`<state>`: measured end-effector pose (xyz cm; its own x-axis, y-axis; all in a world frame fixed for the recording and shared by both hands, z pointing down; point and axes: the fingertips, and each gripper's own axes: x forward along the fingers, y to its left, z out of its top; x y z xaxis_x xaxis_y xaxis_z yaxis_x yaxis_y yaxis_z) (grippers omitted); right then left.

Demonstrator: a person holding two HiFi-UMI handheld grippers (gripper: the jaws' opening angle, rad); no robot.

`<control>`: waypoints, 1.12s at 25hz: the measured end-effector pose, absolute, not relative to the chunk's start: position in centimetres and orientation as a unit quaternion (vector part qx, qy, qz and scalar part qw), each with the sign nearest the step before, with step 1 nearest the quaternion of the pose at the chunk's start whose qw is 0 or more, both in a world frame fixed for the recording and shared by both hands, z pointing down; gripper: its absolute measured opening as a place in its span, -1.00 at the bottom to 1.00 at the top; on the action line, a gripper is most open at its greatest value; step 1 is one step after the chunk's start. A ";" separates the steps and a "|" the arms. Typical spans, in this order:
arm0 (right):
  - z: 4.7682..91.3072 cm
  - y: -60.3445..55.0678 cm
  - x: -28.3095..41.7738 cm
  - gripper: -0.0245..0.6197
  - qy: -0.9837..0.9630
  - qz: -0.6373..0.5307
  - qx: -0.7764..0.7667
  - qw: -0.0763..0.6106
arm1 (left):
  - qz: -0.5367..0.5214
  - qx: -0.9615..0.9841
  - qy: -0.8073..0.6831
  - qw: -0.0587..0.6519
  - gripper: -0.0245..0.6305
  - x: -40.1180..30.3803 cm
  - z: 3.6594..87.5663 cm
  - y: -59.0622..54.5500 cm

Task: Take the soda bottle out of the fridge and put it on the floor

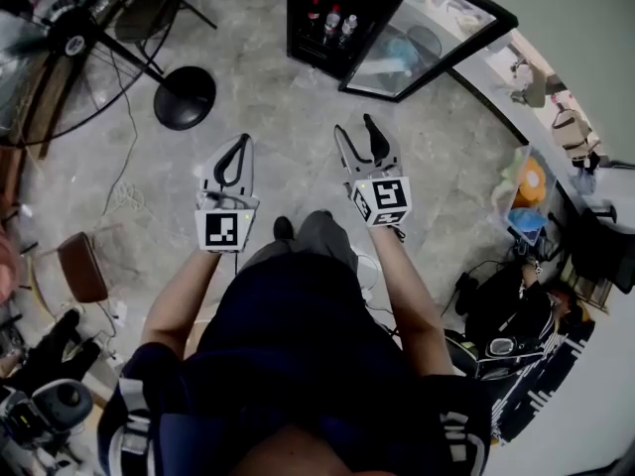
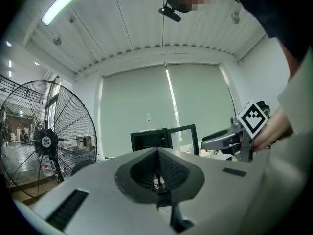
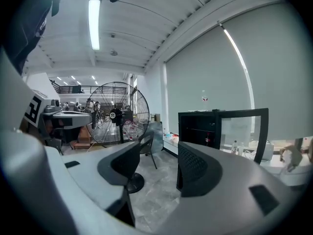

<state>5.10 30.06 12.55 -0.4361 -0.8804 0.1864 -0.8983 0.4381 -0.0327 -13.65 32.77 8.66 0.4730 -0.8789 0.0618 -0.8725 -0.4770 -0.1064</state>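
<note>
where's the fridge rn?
Head view, top centre: the fridge stands with its glass door swung open to the right, the big fan off to its left.

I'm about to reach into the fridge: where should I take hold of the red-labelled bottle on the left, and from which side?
Probably take the bottle round its body, straight in through the open front, with the open right gripper level. It stands upright in the fridge, door swung wide; another bottle stands close beside it.
</note>
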 end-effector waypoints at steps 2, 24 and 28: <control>13.5 28.4 4.4 -0.18 -0.845 0.065 0.525 0.075 | -0.059 -0.860 0.506 0.029 -0.85 -13.8 9.2 31.9; 25.0 -1.7 2.6 -0.18 -0.845 0.095 0.518 0.090 | -0.077 -0.863 0.500 0.017 -0.85 -13.2 14.3 6.9; 28.2 -5.9 1.6 -0.18 -0.834 0.093 0.534 0.102 | -0.077 -0.877 0.474 0.015 -0.85 -13.7 16.1 2.8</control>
